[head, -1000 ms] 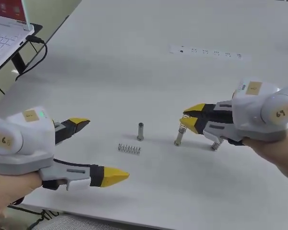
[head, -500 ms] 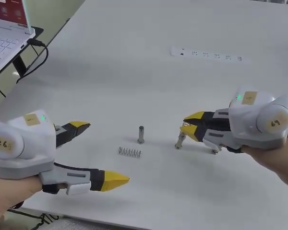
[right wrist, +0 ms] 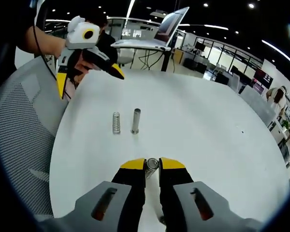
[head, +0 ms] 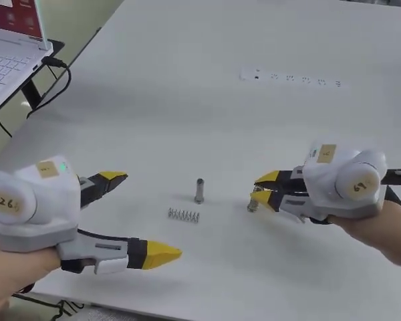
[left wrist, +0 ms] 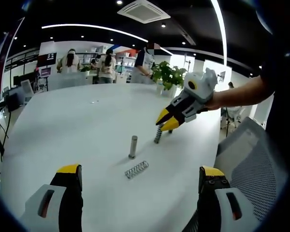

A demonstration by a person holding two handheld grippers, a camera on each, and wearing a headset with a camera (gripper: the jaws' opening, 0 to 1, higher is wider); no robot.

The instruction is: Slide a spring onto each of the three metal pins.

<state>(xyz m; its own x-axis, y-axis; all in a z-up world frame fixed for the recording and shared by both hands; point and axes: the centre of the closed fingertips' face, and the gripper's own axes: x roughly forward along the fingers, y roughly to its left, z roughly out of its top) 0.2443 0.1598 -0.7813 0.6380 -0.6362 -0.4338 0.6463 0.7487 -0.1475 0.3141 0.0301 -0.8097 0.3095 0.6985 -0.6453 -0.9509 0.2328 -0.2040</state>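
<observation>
A thin coiled spring (head: 183,215) lies flat near a bare upright pin (head: 199,190).

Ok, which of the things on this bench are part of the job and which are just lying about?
Job: bare pin; loose spring beside it; pin with a spring, held in the jaws of the right gripper; left gripper, open.
Lying about: laptop; cable; power strip.

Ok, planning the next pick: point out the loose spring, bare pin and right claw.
loose spring (head: 184,215), head view, mid-coil
bare pin (head: 200,190), head view, shaft
right claw (right wrist: 152,164), right gripper view, between tips
</observation>
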